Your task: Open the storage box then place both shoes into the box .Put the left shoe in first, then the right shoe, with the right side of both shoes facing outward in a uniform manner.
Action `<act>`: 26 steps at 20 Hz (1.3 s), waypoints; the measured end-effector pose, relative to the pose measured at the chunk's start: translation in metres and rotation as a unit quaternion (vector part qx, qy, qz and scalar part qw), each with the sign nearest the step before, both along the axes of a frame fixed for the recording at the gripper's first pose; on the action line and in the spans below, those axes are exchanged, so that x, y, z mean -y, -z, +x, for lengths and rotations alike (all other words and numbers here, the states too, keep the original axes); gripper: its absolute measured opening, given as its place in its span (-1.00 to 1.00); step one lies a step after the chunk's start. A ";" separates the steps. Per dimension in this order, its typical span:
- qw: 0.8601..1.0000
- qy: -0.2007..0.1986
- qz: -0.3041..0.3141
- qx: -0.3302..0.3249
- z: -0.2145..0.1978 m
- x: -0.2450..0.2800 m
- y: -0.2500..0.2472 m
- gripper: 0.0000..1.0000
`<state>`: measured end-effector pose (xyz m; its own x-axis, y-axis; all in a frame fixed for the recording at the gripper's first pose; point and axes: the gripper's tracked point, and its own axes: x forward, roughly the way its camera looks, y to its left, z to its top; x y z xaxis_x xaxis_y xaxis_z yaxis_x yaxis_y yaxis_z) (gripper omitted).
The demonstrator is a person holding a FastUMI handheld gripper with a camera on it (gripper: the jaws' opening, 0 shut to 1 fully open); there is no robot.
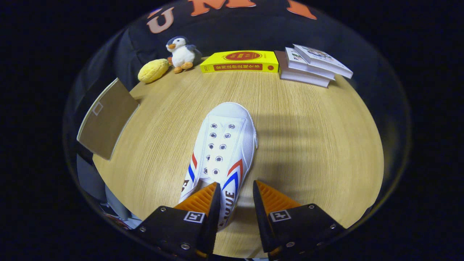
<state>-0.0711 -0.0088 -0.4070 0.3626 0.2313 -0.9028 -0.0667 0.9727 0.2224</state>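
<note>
Hovering low over the wooden surface (308,152), the hand-held gripper (236,197) has its fingers spread, with the right side wall of the white shoe (223,145) passing between them near the heel; the left finger sits over the shoe's opening, the right finger outside it, and neither seems to press yet. The shoe lies toe away from the fingers, its empty eyelets facing up. A brown flap (105,119), probably the storage box's lid, stands well apart to the left; the box's inside cannot be seen. Beyond the shoe are a yellow book (241,61), a stack of books (308,65), a toy penguin (183,54) and a yellow lump (154,70). To grip well, I'd sink the fingers deeper over the wall, then close firmly so the shoe doesn't swing on lifting.
</note>
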 end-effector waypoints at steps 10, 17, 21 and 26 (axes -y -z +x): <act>0.993 0.104 0.052 -0.015 -0.001 -0.012 -0.015 -0.91; 0.992 0.098 0.073 0.016 0.014 -0.058 -0.072 -0.91; 0.990 0.095 0.100 0.025 0.033 -0.106 -0.117 -0.90; 0.991 0.077 0.100 0.038 0.058 -0.174 -0.158 -0.91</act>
<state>-0.0136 0.1648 -0.2489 0.4737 0.3399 -0.8125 0.0554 0.9092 0.4127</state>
